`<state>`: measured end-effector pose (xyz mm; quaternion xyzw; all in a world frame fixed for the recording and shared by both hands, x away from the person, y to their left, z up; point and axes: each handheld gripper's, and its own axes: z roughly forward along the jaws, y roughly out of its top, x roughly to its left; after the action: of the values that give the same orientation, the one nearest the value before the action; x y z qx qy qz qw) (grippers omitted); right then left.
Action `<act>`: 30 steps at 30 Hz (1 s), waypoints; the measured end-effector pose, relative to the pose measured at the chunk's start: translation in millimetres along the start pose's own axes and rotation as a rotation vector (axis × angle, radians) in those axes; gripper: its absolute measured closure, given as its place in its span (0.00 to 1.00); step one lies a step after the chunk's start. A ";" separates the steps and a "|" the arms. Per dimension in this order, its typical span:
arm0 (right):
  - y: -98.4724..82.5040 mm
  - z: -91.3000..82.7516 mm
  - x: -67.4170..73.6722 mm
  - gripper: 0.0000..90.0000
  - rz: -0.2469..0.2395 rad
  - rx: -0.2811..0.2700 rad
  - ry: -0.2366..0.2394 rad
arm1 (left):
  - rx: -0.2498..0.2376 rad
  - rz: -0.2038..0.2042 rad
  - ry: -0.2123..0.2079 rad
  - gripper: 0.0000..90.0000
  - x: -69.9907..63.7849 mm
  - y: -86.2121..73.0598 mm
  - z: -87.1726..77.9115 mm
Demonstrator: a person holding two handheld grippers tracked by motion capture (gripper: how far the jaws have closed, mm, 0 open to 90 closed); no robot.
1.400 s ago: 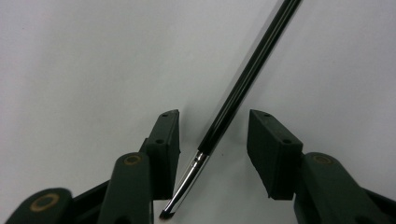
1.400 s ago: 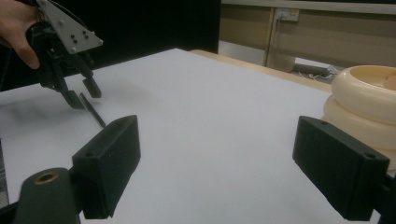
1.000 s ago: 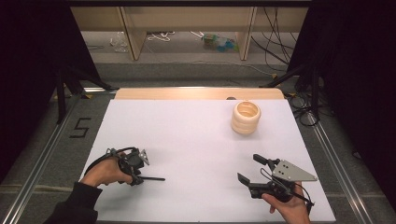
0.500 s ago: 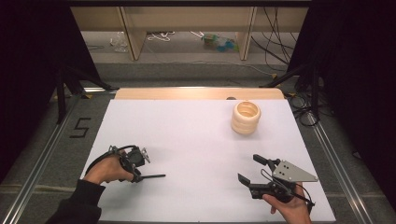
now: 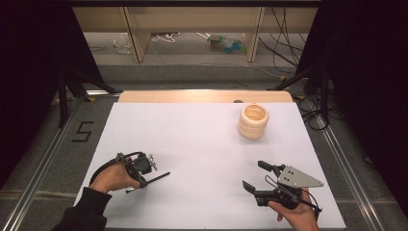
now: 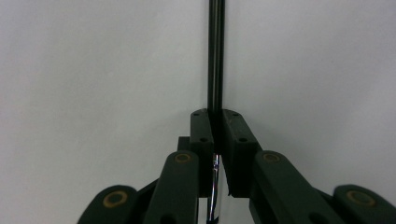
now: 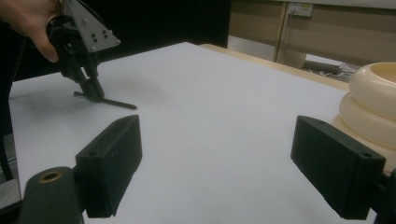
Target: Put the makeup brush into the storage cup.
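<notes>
The thin black rod point(image 5: 155, 178) lay flat on the white counter point(image 5: 202, 144) at about eight o'clock of its surface, near the front-left corner, its free end pointing toward three o'clock and a little away from the person. In the left gripper view the rod point(image 6: 215, 51) ran straight up from between the two black jaws, which had just been closing and now pressed on it from both sides with no gap to be seen, so the left tongs point(image 5: 144, 177) were clamped on the rod close to its near end. The left hand point(image 5: 111, 176) held them low, and the rod seemed to rest on the surface rather than hang above it, so the grasp looked made but the lift not yet begun.

Well apart, at about five o'clock of the counter, the right tongs point(image 5: 255, 176) were held in the right hand point(image 5: 293, 214) with their jaws spread wide and nothing between them; in the right gripper view the white surface showed plainly across the gap. They pointed roughly toward ten o'clock, facing the left tongs point(image 7: 95, 91) and the rod point(image 7: 114, 102) across the surface.

At about one o'clock stood a cream stack of rings point(image 5: 253, 121), untouched and far from both hands. Judging by this, picking up was the step just secured; carrying the rod anywhere, perhaps toward the rings, was all still to do
</notes>
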<state>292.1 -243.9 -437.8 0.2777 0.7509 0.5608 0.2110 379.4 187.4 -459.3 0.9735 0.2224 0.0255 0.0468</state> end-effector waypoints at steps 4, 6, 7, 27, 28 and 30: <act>0.7 -0.5 1.2 0.20 0.006 0.016 0.004 | -0.002 -0.005 -0.008 0.93 0.9 -0.4 0.0; 0.5 -0.3 0.6 0.19 -0.010 0.011 0.002 | -0.013 -0.009 -0.009 0.93 1.3 -1.1 -0.2; 0.5 -0.3 0.5 0.20 -0.009 0.011 0.001 | -0.024 -0.010 -0.011 0.93 1.3 -1.1 -0.2; 2.3 4.9 6.1 0.19 -0.034 0.007 0.007 | -0.178 0.052 -0.059 0.93 -17.0 34.1 -39.0; 2.7 5.3 6.9 0.19 -0.037 0.007 0.009 | -0.195 0.037 -0.064 0.93 -17.5 35.3 -39.9; 3.8 5.4 7.6 0.19 -0.048 0.017 0.017 | -0.192 0.000 -0.083 0.93 -20.5 37.2 -42.4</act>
<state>290.5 -234.2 -435.8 0.2566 0.7639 0.5514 0.2159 374.0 148.5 -413.9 0.9647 0.2169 0.0062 0.1489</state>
